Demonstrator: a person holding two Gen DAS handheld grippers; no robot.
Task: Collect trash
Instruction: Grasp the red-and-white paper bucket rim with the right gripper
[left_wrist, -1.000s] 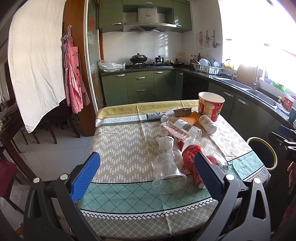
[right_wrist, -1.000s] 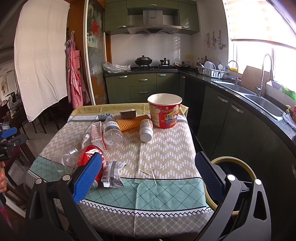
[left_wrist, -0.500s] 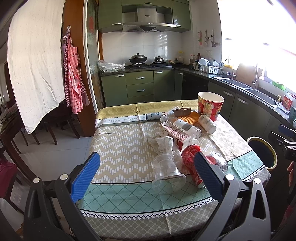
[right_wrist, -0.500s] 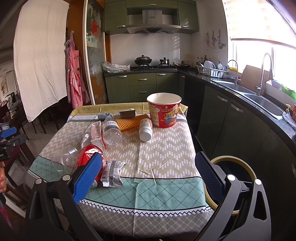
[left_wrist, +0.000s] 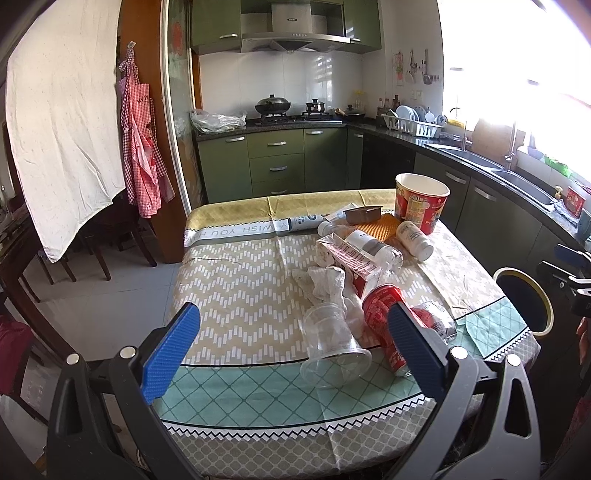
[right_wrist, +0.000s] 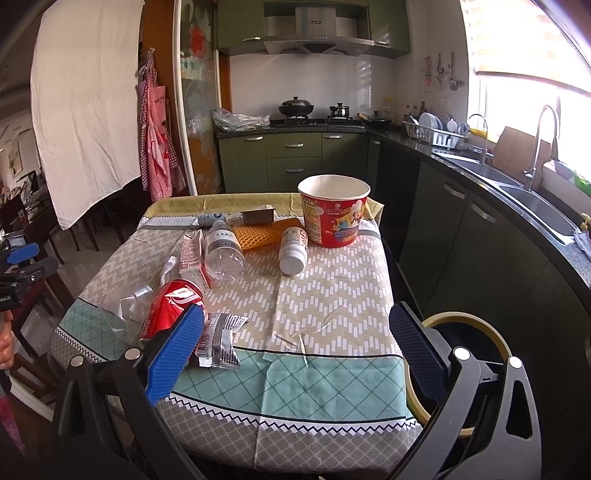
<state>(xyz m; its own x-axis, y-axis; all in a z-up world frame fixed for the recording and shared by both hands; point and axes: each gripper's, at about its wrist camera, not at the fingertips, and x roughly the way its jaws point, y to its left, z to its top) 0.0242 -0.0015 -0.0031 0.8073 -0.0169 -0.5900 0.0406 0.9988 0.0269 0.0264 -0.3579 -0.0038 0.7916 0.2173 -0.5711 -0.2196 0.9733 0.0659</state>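
Note:
Trash lies on a patterned tablecloth (left_wrist: 236, 295): a clear plastic cup (left_wrist: 332, 350) on its side, a crumpled tissue (left_wrist: 325, 284), a red can (left_wrist: 384, 321), a carton (left_wrist: 347, 258), a clear bottle (right_wrist: 223, 251), a white bottle (right_wrist: 293, 245), a silver wrapper (right_wrist: 219, 339) and a red paper bucket (right_wrist: 334, 210). A black bin with a yellow rim (right_wrist: 469, 354) stands by the table's right side. My left gripper (left_wrist: 291, 354) is open and empty at the near edge, before the cup. My right gripper (right_wrist: 295, 354) is open and empty, its left finger by the can.
Green kitchen cabinets (right_wrist: 476, 236) and a sink (right_wrist: 535, 206) run along the right. A stove with pots (left_wrist: 273, 107) is at the back. A white sheet (left_wrist: 62, 122) and a red apron (left_wrist: 142, 147) hang at the left, with chairs (left_wrist: 96, 236) below.
Both grippers have drifted only very slightly. Nothing on the table has moved.

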